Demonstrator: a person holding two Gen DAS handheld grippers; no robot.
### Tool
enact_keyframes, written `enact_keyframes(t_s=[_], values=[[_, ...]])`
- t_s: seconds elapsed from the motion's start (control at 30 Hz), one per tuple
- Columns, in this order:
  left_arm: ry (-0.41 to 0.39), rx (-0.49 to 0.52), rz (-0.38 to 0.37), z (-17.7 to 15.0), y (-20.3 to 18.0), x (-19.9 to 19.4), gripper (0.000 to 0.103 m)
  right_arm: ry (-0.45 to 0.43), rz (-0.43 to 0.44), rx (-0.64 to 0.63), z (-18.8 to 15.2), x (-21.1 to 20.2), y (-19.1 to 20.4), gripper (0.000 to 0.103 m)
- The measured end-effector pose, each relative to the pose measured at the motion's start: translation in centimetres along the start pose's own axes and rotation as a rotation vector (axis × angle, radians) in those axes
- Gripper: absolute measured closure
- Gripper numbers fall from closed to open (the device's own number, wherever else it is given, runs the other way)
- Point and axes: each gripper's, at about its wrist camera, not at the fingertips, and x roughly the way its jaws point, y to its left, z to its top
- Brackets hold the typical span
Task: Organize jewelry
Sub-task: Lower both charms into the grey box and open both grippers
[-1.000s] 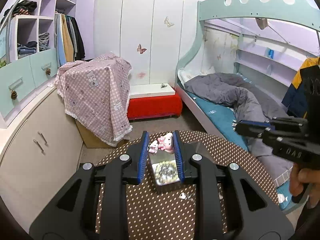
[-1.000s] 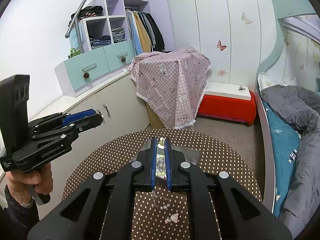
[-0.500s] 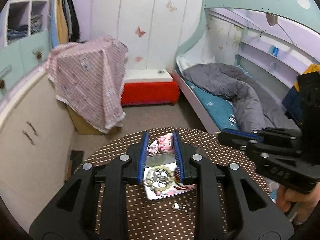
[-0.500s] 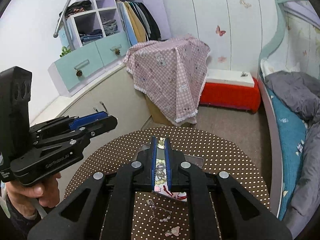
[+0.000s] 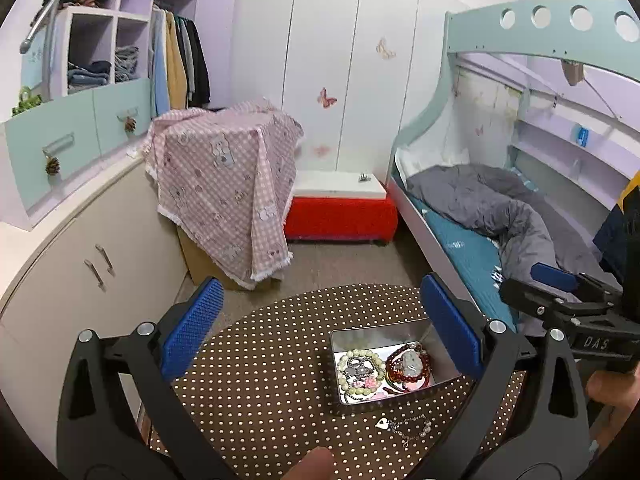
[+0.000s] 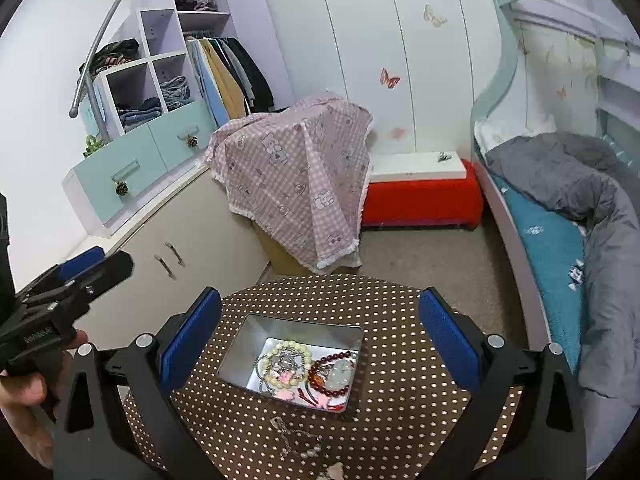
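Note:
An open metal tin (image 5: 360, 336) (image 6: 240, 348) sits on the round brown dotted table (image 5: 272, 360) (image 6: 400, 360). It holds a pale bead bracelet (image 5: 360, 372) (image 6: 286, 362), a dark red bead bracelet (image 5: 408, 366) (image 6: 334, 376) and pink pieces. A silver chain with a heart charm (image 5: 404, 428) (image 6: 298, 438) lies on the table in front of the tin. My left gripper (image 5: 320, 328) is open and empty above the table, left of the tin. My right gripper (image 6: 320, 332) is open and empty above the tin.
A pink hair clip (image 6: 332, 472) lies at the table's near edge. Behind stand a cream cabinet (image 5: 80, 260), a box under pink checked cloth (image 5: 224, 184), a red bench (image 5: 340, 212) and a bed (image 5: 480, 216).
Both grippers have opened wide; the left had been shut on a pink charm, the right on a bead string. Both have drawn back from the tin. The jewelry now lies in the tin.

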Motion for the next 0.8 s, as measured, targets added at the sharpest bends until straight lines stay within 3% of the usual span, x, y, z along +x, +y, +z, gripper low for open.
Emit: enact_keyframes(t_s=[0.47, 0.8], values=[[-0.080, 0.088, -0.018, -3.1, -1.2, -4.6, 0.006, -0.056, -0.040, -0.057, -2.7, -4.9, 0.7, 0.008], [-0.053, 0.113, -0.074, -6.5, -2.6, -4.9, 0.006, -0.059, -0.055, -0.065, -5.7, -6.4, 0.6, 0.008]])
